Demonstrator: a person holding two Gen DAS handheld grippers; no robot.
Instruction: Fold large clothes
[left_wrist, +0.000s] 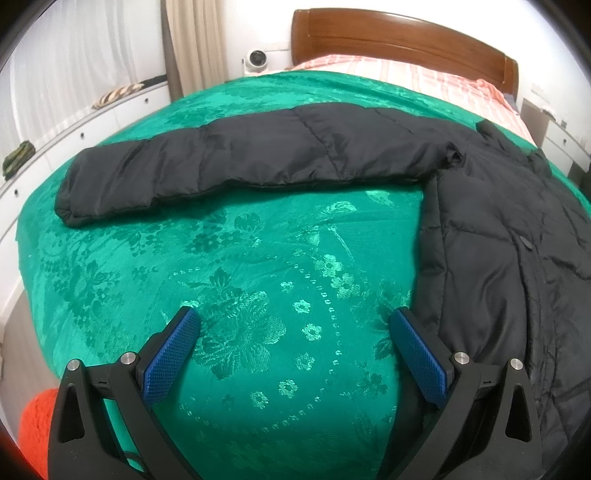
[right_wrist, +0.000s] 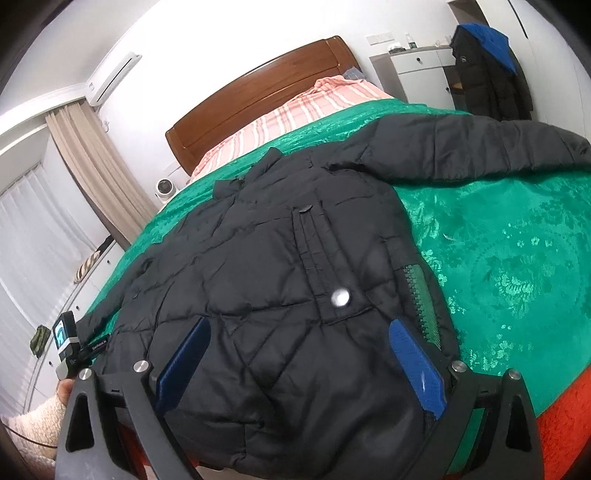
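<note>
Looking ahead of your tools: black puffer jacket (right_wrist: 280, 266) lies flat on green bedspread (left_wrist: 258, 280), sleeves spread. Left gripper (left_wrist: 295, 354) wide open, empty, above bare spread; left sleeve (left_wrist: 236, 162) stretches across ahead, jacket body just right. Right gripper (right_wrist: 299, 365) wide open, empty, over hem. Expect light, soft, slippery, springy padding. Pinch sleeve cuff or hem edge.

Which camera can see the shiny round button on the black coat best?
The right wrist view: the snap button sits in the middle of the coat front. The left wrist view shows only a sleeve and one side, no button.
</note>
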